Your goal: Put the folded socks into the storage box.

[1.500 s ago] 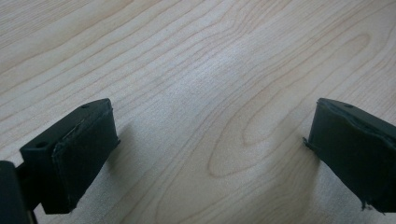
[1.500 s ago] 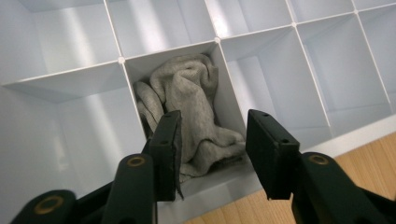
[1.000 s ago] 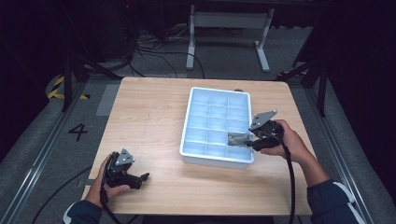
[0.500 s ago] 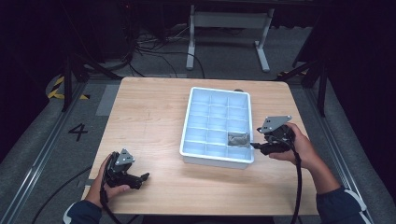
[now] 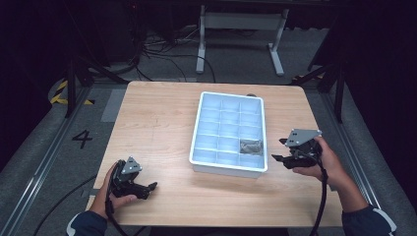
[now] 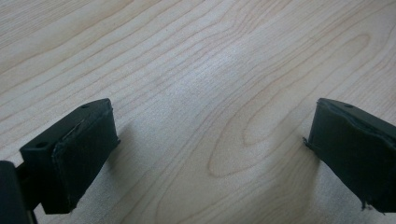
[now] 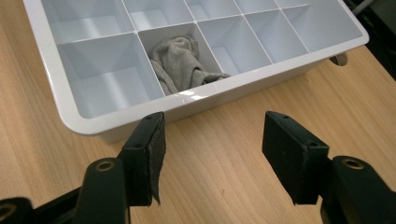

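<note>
Risk: grey sock (image 7: 180, 63) bunched high in white divider tray (image 5: 197, 128), liable to spill. Right gripper (image 7: 212, 147) beside tray, agape, empty; left gripper (image 6: 210, 149) well apart, agape too.

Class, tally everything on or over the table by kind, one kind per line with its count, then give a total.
White compartment tray: 1
Grey cloth, lying in a tray compartment: 1
Hand-held grippers, left gripper and right gripper: 2
Total: 4

Overhead light falls brightly on the pale wooden table (image 5: 162, 128) while the surrounding floor sinks into near black. The white plastic divided tray (image 7: 196, 100) shows small glare spots on its rim. The left gripper view is soft, with faint shadows under the jaws.
</note>
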`<state>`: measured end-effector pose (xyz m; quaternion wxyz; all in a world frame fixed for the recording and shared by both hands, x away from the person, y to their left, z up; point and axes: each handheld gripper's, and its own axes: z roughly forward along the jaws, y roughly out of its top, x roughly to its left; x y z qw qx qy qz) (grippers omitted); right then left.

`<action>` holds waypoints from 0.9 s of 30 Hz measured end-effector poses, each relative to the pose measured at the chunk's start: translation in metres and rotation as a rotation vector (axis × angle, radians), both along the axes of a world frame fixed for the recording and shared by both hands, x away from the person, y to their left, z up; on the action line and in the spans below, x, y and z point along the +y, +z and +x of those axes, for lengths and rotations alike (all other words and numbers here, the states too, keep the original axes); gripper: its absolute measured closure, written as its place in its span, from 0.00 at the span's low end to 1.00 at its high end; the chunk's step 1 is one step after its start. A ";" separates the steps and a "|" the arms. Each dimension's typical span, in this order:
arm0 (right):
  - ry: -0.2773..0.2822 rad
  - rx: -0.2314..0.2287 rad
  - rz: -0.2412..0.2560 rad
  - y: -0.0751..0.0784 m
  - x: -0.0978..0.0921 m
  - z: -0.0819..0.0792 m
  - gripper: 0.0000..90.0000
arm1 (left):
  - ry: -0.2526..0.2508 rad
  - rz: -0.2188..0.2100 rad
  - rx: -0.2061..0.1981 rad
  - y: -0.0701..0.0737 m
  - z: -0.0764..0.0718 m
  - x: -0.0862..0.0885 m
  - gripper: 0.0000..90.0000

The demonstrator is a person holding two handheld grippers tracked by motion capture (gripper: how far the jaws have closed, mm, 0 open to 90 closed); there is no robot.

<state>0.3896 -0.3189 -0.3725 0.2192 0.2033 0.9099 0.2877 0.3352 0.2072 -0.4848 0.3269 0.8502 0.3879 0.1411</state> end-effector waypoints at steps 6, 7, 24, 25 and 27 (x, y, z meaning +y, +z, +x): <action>-0.006 -0.017 0.002 -0.005 -0.011 -0.007 0.45 | 0.000 0.000 0.000 0.000 0.000 0.000 0.02; -0.006 -0.022 -0.002 -0.006 -0.012 -0.008 0.45 | 0.000 0.000 0.000 0.000 0.000 0.000 0.02; -0.069 -0.030 -0.004 -0.030 -0.039 -0.025 0.43 | 0.000 0.000 0.000 0.000 0.000 0.000 0.02; -0.068 -0.025 -0.004 -0.032 -0.041 -0.025 0.43 | 0.000 0.000 0.000 0.000 0.000 0.000 0.02; -0.081 -0.018 -0.004 -0.037 -0.047 -0.027 0.42 | 0.000 0.000 0.000 0.000 0.000 0.000 0.02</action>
